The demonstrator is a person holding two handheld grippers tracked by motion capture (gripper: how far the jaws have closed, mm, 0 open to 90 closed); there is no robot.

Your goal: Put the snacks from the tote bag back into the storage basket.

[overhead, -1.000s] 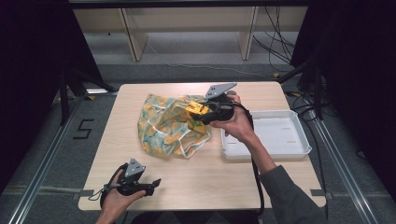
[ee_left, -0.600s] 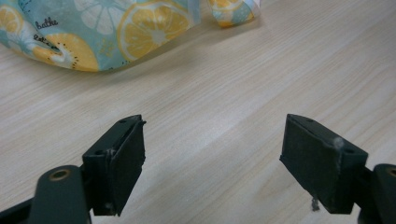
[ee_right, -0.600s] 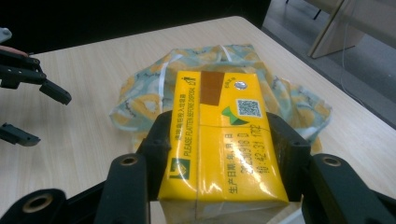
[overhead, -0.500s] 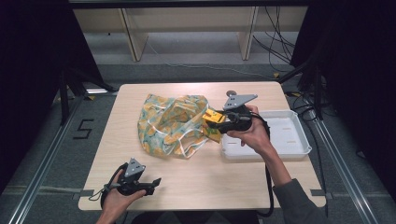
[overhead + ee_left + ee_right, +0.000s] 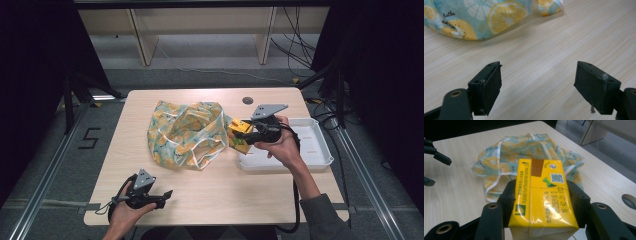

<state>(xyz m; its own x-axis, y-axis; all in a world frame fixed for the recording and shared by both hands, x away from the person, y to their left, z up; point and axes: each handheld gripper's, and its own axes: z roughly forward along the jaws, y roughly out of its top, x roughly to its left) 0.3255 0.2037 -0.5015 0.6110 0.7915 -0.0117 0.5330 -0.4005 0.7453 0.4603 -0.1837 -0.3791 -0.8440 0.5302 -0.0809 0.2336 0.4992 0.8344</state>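
A yellow drink carton (image 5: 240, 134) (image 5: 541, 200) is clamped between the jaws of my right gripper (image 5: 246, 131), held above the table just left of the white tray (image 5: 320, 150). A crumpled cloth bag with a citrus print (image 5: 187, 134) (image 5: 524, 155) (image 5: 474, 17) lies at the middle of the table, left of the carton. My left gripper (image 5: 161, 196) (image 5: 541, 85) rests low near the table's front left edge, jaws wide apart with bare wood between them.
The wooden table (image 5: 210, 200) has a small round hole (image 5: 247, 100) near its back right. The white tray stands at the right edge. Shelving and cables lie on the floor beyond the table.
My right gripper has carried the yellow carton from over the bag rightward and toward the person, to the tray's left edge. The left gripper has stayed in place.
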